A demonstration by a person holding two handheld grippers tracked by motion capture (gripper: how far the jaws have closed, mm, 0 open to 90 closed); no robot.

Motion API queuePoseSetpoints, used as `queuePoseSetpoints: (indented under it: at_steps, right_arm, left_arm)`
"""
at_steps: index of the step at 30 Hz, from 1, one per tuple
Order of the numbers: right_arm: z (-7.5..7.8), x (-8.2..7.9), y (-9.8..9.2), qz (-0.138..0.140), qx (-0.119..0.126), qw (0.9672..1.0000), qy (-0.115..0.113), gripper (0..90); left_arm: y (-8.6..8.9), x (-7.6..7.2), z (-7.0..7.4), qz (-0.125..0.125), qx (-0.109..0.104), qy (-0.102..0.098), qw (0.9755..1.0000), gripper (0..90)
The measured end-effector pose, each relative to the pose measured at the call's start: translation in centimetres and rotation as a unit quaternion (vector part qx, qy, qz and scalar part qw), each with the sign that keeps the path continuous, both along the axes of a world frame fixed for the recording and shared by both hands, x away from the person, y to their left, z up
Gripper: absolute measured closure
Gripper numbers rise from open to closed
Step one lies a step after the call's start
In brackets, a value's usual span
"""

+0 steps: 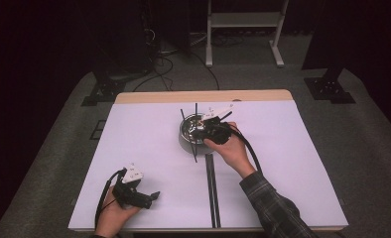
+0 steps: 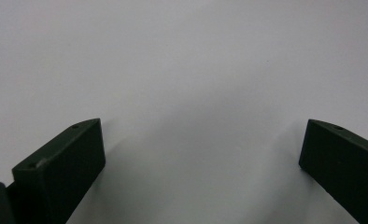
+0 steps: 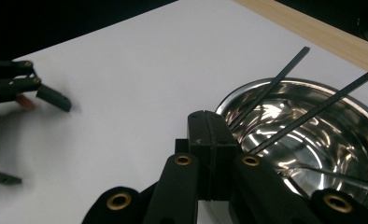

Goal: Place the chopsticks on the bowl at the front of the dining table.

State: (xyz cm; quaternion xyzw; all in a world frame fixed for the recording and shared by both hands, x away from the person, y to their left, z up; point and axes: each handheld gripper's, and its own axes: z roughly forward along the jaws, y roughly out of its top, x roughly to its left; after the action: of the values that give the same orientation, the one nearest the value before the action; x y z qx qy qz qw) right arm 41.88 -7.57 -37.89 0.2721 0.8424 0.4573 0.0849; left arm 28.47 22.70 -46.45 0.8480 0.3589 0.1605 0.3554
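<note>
The right gripper [image 3: 209, 135] has its jaws pressed together at the near rim of the steel bowl [image 1: 189, 133], with nothing visible between them; thin black sticks [image 3: 271, 86] lean in the bowl, their lower ends hidden. The left gripper [image 1: 143, 197], jaws spread wide and empty, rests near the table's [image 1: 149, 144] front-left corner. The bowl sits toward the table's far edge, near its middle.

No readable text, no labels, no brands, no numbers, no signs on any surface, small dark marks on the grey plates too blurred to read
</note>
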Motion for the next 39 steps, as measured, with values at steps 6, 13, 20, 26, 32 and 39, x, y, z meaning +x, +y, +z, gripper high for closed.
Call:
queuePoseSetpoints:
  at_steps: [6, 13, 20, 26, 32, 39]
  right_arm:
    - [0.1, 2.0, 1.0, -0.014, 0.003, 0.9999, 0.009, 89.6]
    - [-0.4, 3.9, 2.5, -0.023, -0.003, 0.9996, 0.018, 89.6]
    - [-1.1, 5.3, 3.8, -0.030, -0.016, 0.9991, 0.025, 89.6]
    - [-1.7, 6.1, 4.3, -0.037, -0.025, 0.9986, 0.030, 89.6]
    - [-1.9, 6.3, 4.7, -0.037, -0.034, 0.9983, 0.030, 89.6]
    - [-2.0, 6.5, 4.9, -0.039, -0.038, 0.9981, 0.030, 89.6]
  left_arm:
    - [0.0, 0.0, 0.0, 0.000, 0.000, 0.001, 1.0000, 0.0]
    - [0.0, 0.0, 0.0, 0.000, -0.001, 0.001, 1.0000, 0.0]
    - [0.0, 0.0, 0.0, 0.000, -0.001, -0.001, 1.0000, 0.0]
    - [0.0, 0.0, 0.0, 0.001, -0.002, -0.001, 1.0000, 0.0]
    - [0.0, 0.0, 0.0, 0.000, -0.001, -0.001, 1.0000, 0.0]
    - [0.0, 0.0, 0.0, 0.000, 0.000, -0.001, 1.0000, 0.0]
